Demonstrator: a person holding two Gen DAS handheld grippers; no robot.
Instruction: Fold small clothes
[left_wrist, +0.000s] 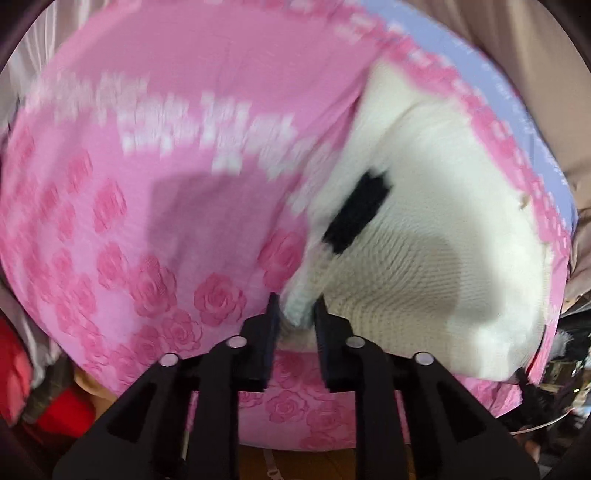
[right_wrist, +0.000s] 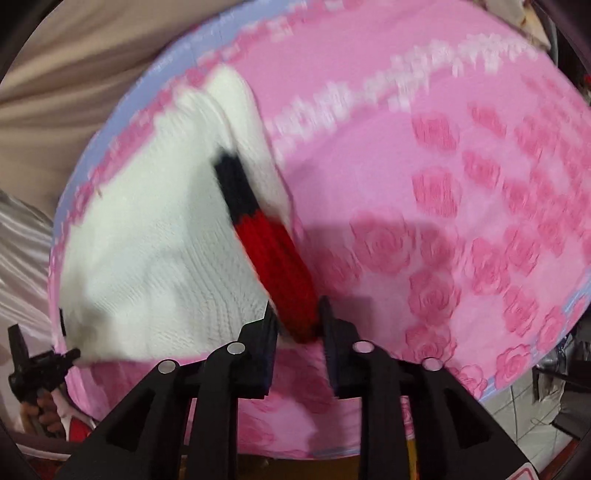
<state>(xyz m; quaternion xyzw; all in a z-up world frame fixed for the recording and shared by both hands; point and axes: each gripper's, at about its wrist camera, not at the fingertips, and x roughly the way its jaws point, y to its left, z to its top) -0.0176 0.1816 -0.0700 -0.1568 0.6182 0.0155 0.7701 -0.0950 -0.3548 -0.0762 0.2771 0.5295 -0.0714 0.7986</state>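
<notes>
A small white knitted sweater with a black patch lies on a pink rose-patterned cloth. My left gripper is shut on a white ribbed edge of the sweater at its near corner. In the right wrist view the sweater lies at the left, with a black and red ribbed band along its right edge. My right gripper is shut on the red end of that band. The left gripper shows at the far left, at the sweater's other near corner.
The pink cloth covers a raised surface with a pale blue border. Beige fabric hangs behind it. Red items lie at the lower left of the left wrist view. Tiled floor shows at the lower right.
</notes>
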